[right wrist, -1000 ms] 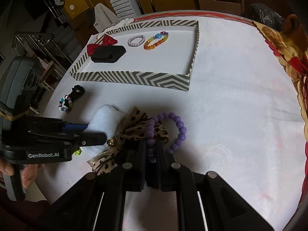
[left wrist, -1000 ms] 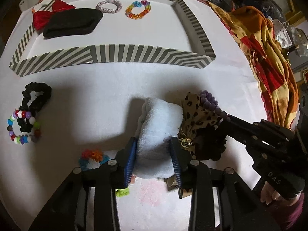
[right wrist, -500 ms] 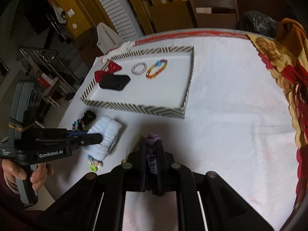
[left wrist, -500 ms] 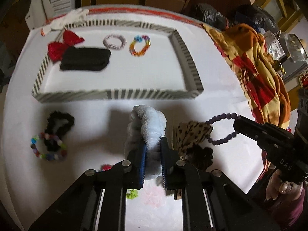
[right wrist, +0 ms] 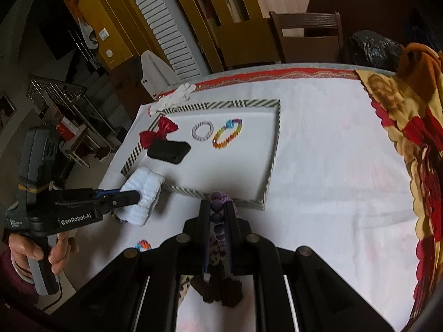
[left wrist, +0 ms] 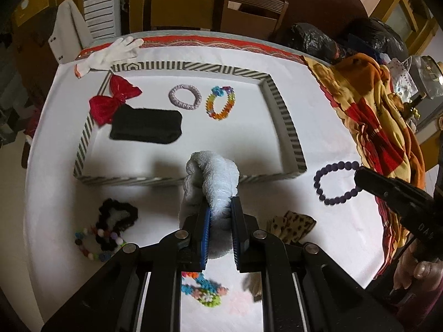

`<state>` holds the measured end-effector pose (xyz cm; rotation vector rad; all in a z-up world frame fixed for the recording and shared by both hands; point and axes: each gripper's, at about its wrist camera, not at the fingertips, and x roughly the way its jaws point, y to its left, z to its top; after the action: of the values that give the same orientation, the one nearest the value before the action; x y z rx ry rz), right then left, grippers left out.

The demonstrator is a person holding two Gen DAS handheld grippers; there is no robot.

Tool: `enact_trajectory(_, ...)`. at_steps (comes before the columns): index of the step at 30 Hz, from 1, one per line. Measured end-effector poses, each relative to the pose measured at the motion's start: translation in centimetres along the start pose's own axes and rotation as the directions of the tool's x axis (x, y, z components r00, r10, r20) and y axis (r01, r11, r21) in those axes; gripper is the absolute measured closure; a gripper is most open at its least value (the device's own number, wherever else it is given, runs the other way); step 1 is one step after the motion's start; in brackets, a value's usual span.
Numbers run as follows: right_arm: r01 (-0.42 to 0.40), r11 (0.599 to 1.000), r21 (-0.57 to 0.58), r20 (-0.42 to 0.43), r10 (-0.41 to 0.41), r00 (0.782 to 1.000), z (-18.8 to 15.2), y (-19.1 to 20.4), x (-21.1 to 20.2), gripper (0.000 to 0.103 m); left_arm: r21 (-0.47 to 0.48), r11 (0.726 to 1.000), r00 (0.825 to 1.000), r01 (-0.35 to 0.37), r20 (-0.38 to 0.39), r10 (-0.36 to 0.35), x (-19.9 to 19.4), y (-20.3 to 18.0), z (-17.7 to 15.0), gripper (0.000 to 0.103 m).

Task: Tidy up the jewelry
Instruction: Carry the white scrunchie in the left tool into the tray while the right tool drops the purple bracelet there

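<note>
My left gripper (left wrist: 220,207) is shut on a fluffy pale blue headband (left wrist: 213,177), held in the air over the near wall of the striped tray (left wrist: 288,127); it also shows in the right wrist view (right wrist: 142,191). My right gripper (right wrist: 217,207) is shut on a purple bead bracelet (right wrist: 217,215), which hangs in the air right of the tray in the left wrist view (left wrist: 336,182). Inside the tray lie a red bow (left wrist: 113,102), a black band (left wrist: 146,126), a lilac scrunchie (left wrist: 185,100) and a rainbow bracelet (left wrist: 221,106).
On the white tablecloth lie a black scrunchie (left wrist: 116,221), a multicoloured bead bracelet (left wrist: 91,246), a leopard bow (left wrist: 290,225) and a bright flower bracelet (left wrist: 203,290). A white glove (left wrist: 110,52) lies behind the tray. An orange patterned cloth (left wrist: 382,127) covers the right side.
Both grippers have lifted off the table and moved toward the tray. The left closed on the blue headband and raised it; the right raised the purple bracelet off the leopard bow.
</note>
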<state>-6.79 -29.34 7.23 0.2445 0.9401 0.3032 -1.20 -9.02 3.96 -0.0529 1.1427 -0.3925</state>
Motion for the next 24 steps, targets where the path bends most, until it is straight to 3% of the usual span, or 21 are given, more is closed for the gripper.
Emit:
enact_trajectory(13, -0.024, 1.000, -0.004, 0.004, 0.024, 1.000, 4.8, 0.4, 3.1, 0.094, -0.029, 0.999, 0.999, -0.037, 0.000, 0.037, 1.6, 1.6, 3.3, 0.093)
enact_trajectory(24, -0.014, 0.999, 0.032, -0.048, 0.015, 0.999, 8.6, -1.8, 8.8, 0.094, -0.057, 0.998, 0.999, -0.034, -0.041, 0.032, 5.0, 1.6, 6.4, 0.093)
